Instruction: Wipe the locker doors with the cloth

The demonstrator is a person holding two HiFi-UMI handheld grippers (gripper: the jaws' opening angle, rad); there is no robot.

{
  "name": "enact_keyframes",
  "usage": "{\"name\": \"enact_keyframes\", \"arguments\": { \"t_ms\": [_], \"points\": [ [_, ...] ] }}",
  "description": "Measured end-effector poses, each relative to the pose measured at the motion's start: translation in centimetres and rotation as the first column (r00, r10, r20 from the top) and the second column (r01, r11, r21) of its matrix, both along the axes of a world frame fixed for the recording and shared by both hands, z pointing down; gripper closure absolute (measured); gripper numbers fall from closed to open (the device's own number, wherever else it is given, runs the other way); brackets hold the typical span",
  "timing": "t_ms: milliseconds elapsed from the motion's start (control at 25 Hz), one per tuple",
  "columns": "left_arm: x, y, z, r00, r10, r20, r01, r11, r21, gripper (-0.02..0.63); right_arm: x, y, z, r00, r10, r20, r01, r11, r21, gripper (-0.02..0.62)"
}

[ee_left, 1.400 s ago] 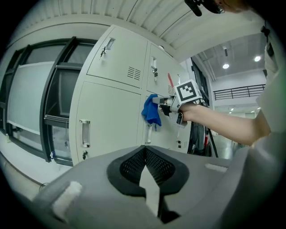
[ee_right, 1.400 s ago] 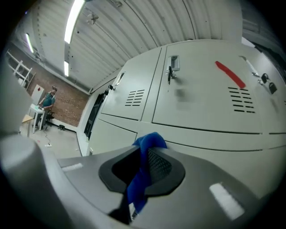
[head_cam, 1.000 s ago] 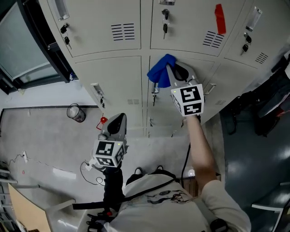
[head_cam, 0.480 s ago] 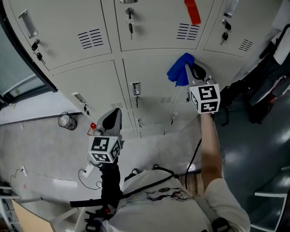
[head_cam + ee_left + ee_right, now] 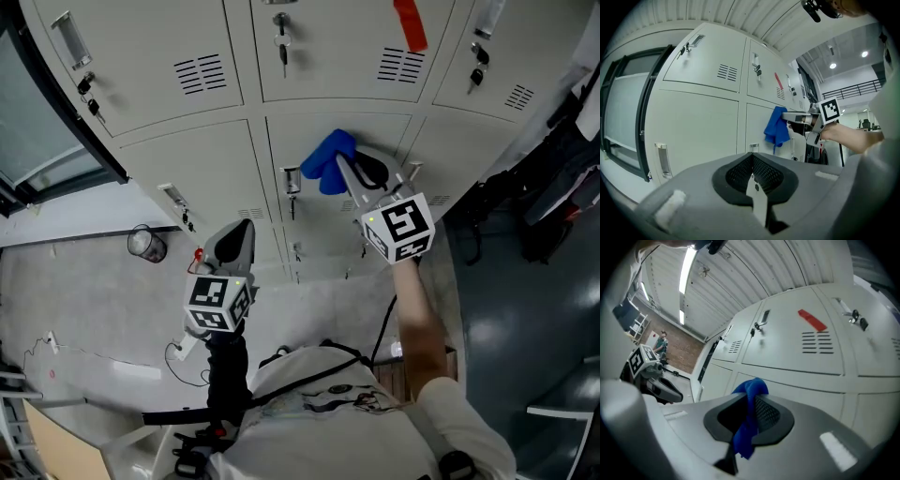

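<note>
While standing close to the lockers, faced a wall of pale beige metal locker doors [image 5: 323, 225], smooth and matte, cut by thin dark seams. Looked down on light grey concrete floor [image 5: 84, 291] to the near left and on darker grey flooring [image 5: 525, 319] to the right. Saw a dark-framed window [image 5: 37, 122] at the far left, beside the lockers. Noted a ribbed white ceiling [image 5: 754, 273] above, with bright strip lights [image 5: 686, 268] and a brick wall [image 5: 686, 352] far off.

Counted one blue cloth [image 5: 328, 161], bunched and touching the upper part of the middle door in the lower row. Held it with the right gripper [image 5: 345, 171], jaws clamped on the fabric, a loose end hanging below them. Kept the left gripper [image 5: 242, 230] low and well apart from the cloth, near the floor side of the lockers, jaws pressed together with nothing between them. Counted two grippers, each with one marker cube. Counted three doors across the upper row and three across the row below it, with three slotted vents [image 5: 204, 73] along the upper row. Counted one red tag [image 5: 409, 23] on the upper middle door and one clear jar [image 5: 145, 244] on the floor at the left foot of the lockers.
</note>
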State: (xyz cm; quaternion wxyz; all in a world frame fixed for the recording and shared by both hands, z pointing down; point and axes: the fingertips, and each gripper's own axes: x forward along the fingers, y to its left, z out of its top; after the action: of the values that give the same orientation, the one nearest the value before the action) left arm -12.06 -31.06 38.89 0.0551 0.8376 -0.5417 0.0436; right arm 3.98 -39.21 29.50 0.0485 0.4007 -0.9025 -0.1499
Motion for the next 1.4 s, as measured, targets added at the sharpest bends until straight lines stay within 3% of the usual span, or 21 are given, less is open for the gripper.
{"name": "enact_keyframes", "arguments": {
  "t_ms": [200, 400, 560, 720, 960, 1120, 1240, 1400],
  "points": [
    [-1.4, 0.7, -0.4, 1.0, -0.029, 0.008, 0.029, 1.0, 0.006, 0.606, -8.0, -0.8, 5.2, 0.992, -0.121, -0.024, 0.117, 0.987, -0.11, 0.557],
    [-1.9, 1.1, -0.4, 0.999, -0.044, 0.01, 0.043, 0.999, 0.005, 0.606, -9.4, -3.3, 7.9, 0.994, -0.074, -0.077, 0.061, 0.986, -0.153, 0.557],
    [-2.2, 1.0, -0.3, 0.999, -0.049, 0.005, 0.049, 0.999, 0.004, 0.606, -7.0, -3.6, 7.8, 0.994, -0.021, -0.11, 0.006, 0.991, -0.136, 0.557],
    [-2.0, 0.7, -0.4, 0.999, -0.046, 0.002, 0.046, 0.999, 0.007, 0.606, -1.7, -4.4, 8.3, 0.988, 0.079, -0.13, -0.094, 0.988, -0.119, 0.558],
    [-0.6, -0.1, -0.1, 1.0, -0.012, -0.016, 0.012, 1.0, 0.0, 0.606, 7.5, -5.4, 8.4, 0.957, 0.251, -0.147, -0.268, 0.957, -0.107, 0.557],
    [0.8, -0.5, 0.1, 1.0, 0.016, -0.023, -0.016, 1.0, -0.005, 0.606, 11.6, -5.9, 8.7, 0.932, 0.322, -0.166, -0.341, 0.934, -0.102, 0.557],
    [1.5, -0.5, 0.1, 0.999, 0.032, -0.019, -0.032, 0.999, -0.004, 0.606, 13.2, -5.8, 8.9, 0.924, 0.345, -0.167, -0.364, 0.926, -0.101, 0.557],
    [1.8, -0.2, 0.1, 0.999, 0.038, -0.015, -0.038, 0.999, -0.007, 0.606, 11.9, -4.0, 7.7, 0.951, 0.285, -0.121, -0.296, 0.952, -0.084, 0.557]
  ]
}}
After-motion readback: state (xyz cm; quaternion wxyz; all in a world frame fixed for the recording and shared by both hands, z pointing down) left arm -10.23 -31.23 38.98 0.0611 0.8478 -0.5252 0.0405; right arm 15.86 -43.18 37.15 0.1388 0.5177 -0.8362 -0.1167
